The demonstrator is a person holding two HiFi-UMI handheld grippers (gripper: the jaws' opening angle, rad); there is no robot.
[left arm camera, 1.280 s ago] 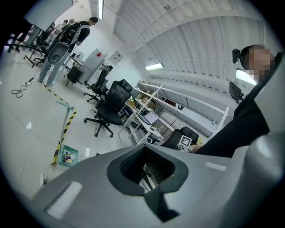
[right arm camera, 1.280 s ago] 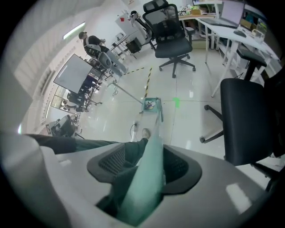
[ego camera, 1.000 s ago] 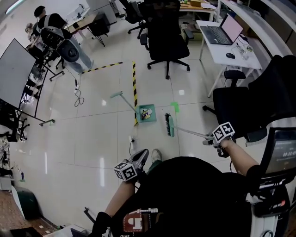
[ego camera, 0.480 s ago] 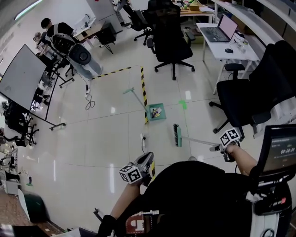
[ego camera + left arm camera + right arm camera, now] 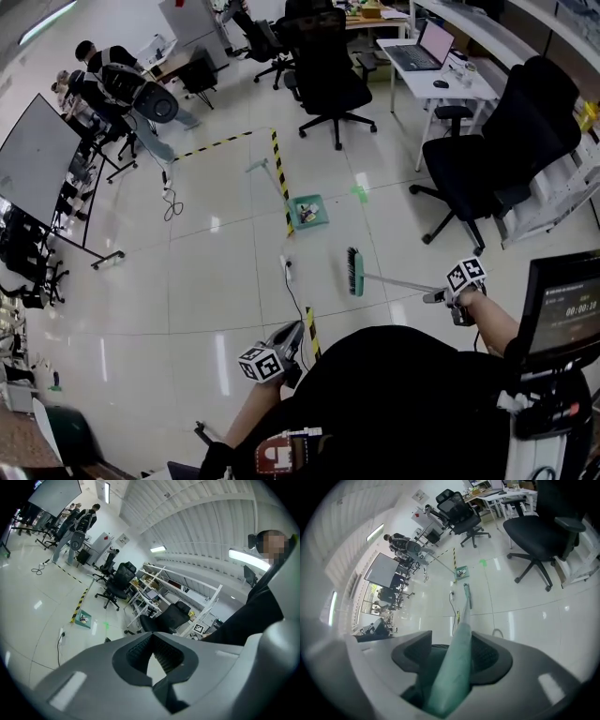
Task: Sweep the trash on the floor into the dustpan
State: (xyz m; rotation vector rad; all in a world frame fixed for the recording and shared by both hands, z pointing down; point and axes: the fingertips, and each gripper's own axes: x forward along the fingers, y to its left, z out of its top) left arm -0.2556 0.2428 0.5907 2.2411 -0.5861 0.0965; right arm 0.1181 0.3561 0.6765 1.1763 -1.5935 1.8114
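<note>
Open pale floor [image 5: 187, 281] spreads on the person's side of the dustpan [image 5: 307, 211]. A black office chair [image 5: 478, 159] stands well off to the dustpan's right, and a striped tape line [image 5: 278, 169] runs along its left edge. The broom [image 5: 354, 272] rests head-down nearer the person than the dustpan and slightly right of it, well apart. Its handle slants back and right into the right gripper [image 5: 442, 297], whose jaws clamp it. The left gripper [image 5: 281, 349], jaws together on nothing, hangs farther from the dustpan. Small trash [image 5: 310, 215] lies inside the pan; the floor between looks bare, so the stroke would run forward-left, with a cable [image 5: 292, 286] close by.
</note>
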